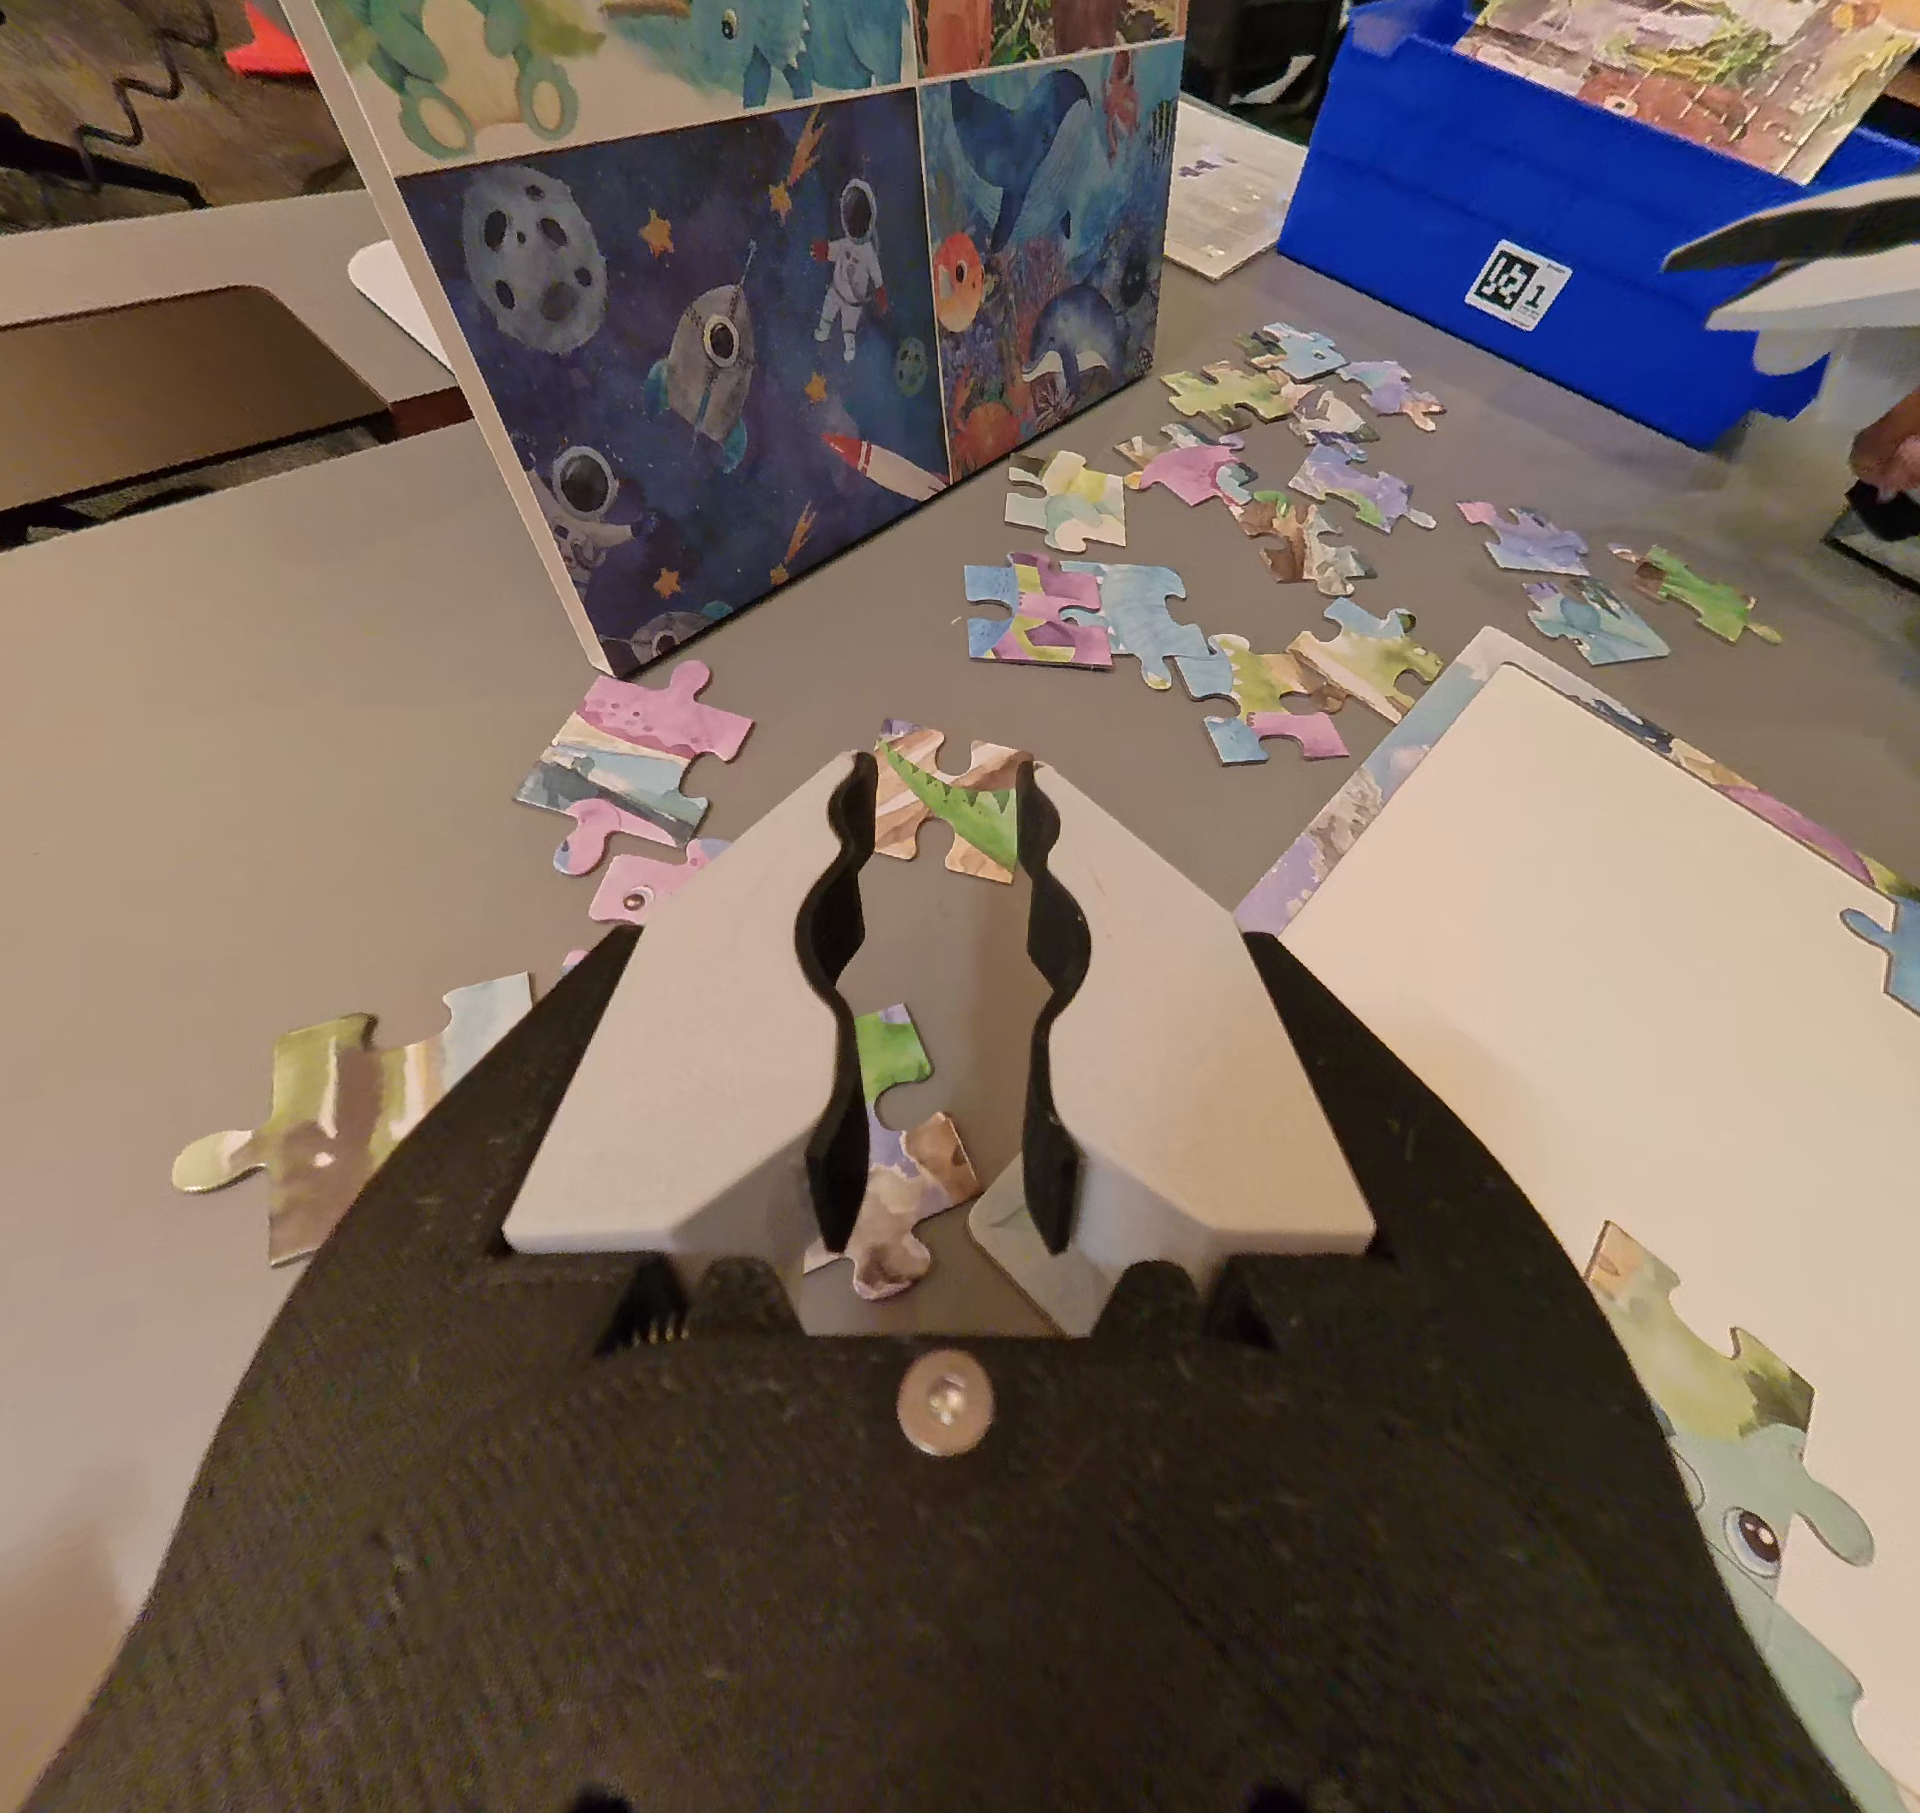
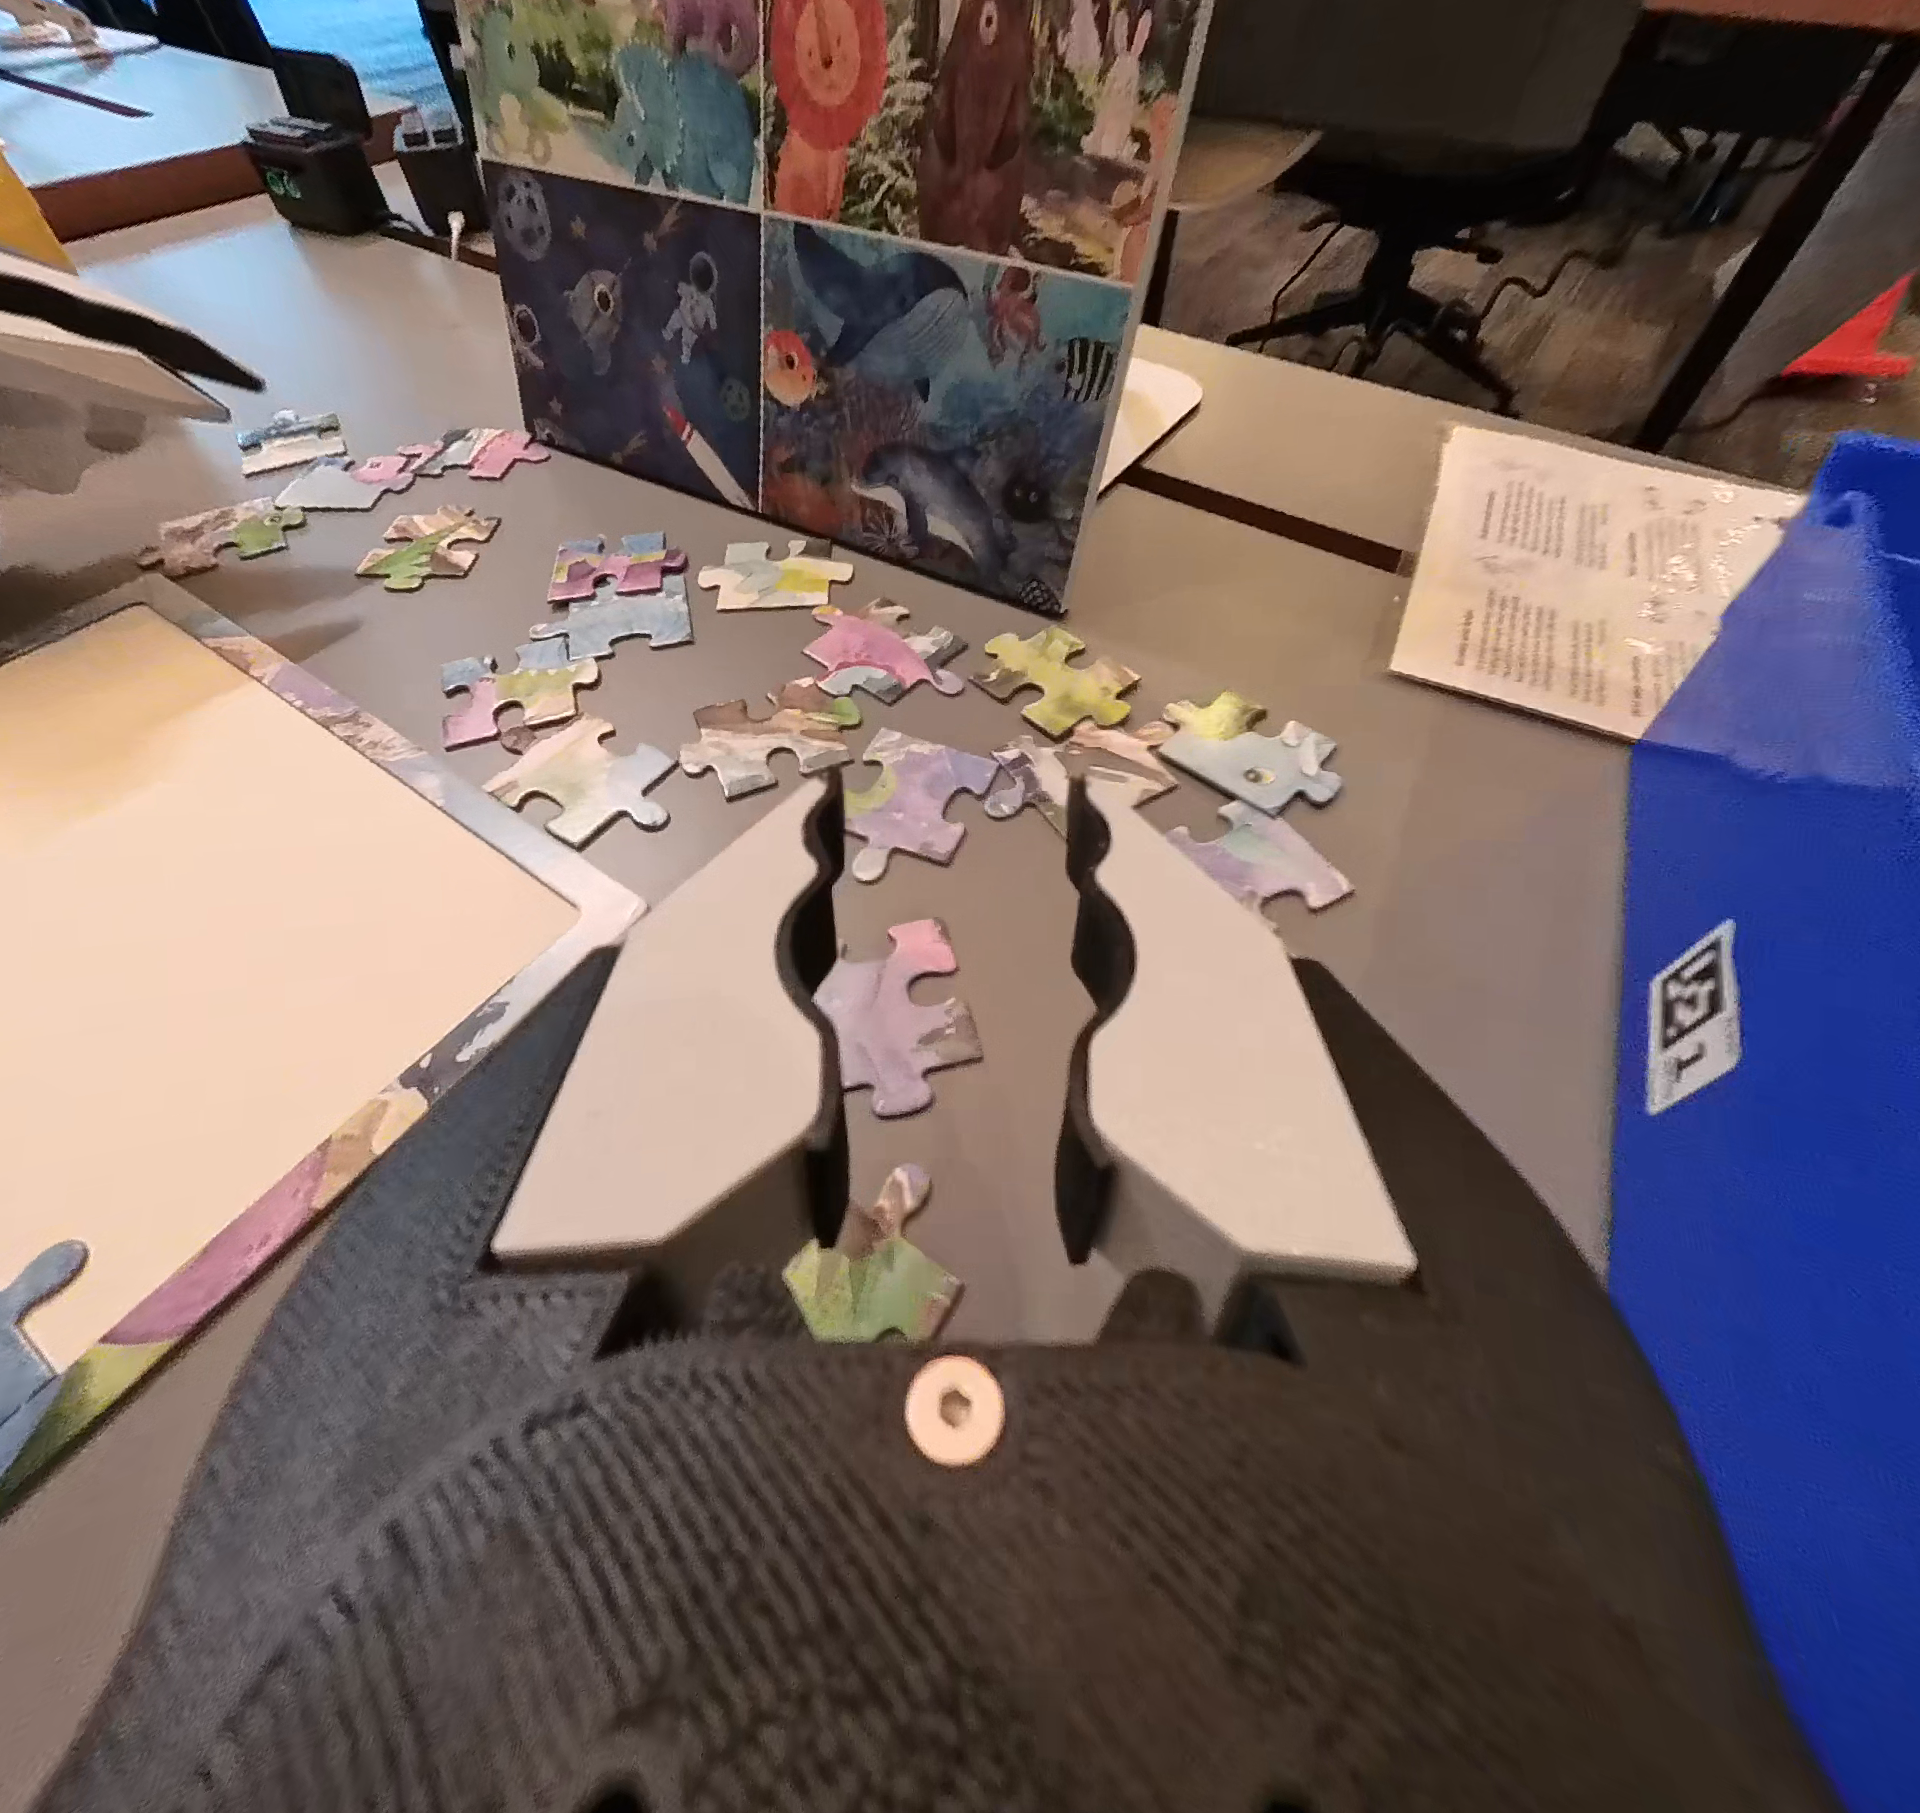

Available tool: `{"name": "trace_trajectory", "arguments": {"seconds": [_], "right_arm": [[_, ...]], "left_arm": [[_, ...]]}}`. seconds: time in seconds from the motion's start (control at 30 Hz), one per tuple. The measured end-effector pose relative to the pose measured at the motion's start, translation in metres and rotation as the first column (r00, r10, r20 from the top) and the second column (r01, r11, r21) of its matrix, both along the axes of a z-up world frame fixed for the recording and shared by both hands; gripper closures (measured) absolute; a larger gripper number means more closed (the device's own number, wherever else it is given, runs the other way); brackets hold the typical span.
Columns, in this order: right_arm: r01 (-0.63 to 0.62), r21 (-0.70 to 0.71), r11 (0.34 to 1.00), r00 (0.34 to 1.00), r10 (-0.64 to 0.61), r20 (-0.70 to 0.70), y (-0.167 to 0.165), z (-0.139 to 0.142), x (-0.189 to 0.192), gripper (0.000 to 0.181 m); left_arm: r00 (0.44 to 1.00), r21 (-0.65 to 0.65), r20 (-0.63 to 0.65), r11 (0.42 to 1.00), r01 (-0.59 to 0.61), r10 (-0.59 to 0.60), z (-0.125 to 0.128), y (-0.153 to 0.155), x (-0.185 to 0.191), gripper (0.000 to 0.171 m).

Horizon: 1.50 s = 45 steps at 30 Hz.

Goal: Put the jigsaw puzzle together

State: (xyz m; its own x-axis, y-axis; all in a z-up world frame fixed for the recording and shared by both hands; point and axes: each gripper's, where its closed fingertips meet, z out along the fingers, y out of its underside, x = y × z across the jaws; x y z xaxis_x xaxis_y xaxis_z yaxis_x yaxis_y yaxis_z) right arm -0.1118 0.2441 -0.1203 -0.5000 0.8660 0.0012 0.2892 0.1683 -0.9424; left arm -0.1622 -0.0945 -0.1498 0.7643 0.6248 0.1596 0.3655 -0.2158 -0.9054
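The left claw (image 1: 945, 776) hangs over the grey bench (image 1: 260, 683) with its grey, black-padded fingers (image 1: 727, 984) spread apart and nothing between them; below the gap lies a green, lilac and brown cardboard jigsaw piece (image 1: 899, 1140), and a brown piece with a green spiked shape (image 1: 951, 807) sits just past the tips. The right claw (image 2: 951, 797) is likewise parted and empty above a lilac jigsaw piece (image 2: 899, 1015), with a green piece (image 2: 873, 1275) nearer its base. Loose pastel pieces (image 2: 727, 683) are scattered across the bench in front of an upright picture board showing space, sea and animal scenes (image 2: 821, 309). The white puzzle tray with a painted border (image 1: 1558, 932) lies between the claws, a few pieces seated at its near edge. A blue plastic bin (image 1: 1507, 236) stands to the right.
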Motion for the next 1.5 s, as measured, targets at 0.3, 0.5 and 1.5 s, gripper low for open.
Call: {"name": "trace_trajectory", "arguments": {"seconds": [0.3,0.5,1.5], "right_arm": [[0.001,-0.008,1.000,0.999,0.000,0.043,-0.005,-0.013,-0.004,0.139],[0.004,-0.025,1.000,0.999,-0.003,0.043,-0.004,-0.013,-0.005,0.139],[0.039,0.000,0.999,0.999,-0.039,0.019,0.003,-0.010,-0.006,0.141]], "left_arm": [[1.000,0.000,-0.015,1.000,0.004,-0.004,0.004,0.002,0.002,0.147],[1.000,0.014,-0.025,1.000,0.002,-0.002,0.009,0.001,0.002,0.147],[0.969,0.113,0.006,0.962,-0.247,0.248,0.032,-0.061,-0.021,0.154]]}}
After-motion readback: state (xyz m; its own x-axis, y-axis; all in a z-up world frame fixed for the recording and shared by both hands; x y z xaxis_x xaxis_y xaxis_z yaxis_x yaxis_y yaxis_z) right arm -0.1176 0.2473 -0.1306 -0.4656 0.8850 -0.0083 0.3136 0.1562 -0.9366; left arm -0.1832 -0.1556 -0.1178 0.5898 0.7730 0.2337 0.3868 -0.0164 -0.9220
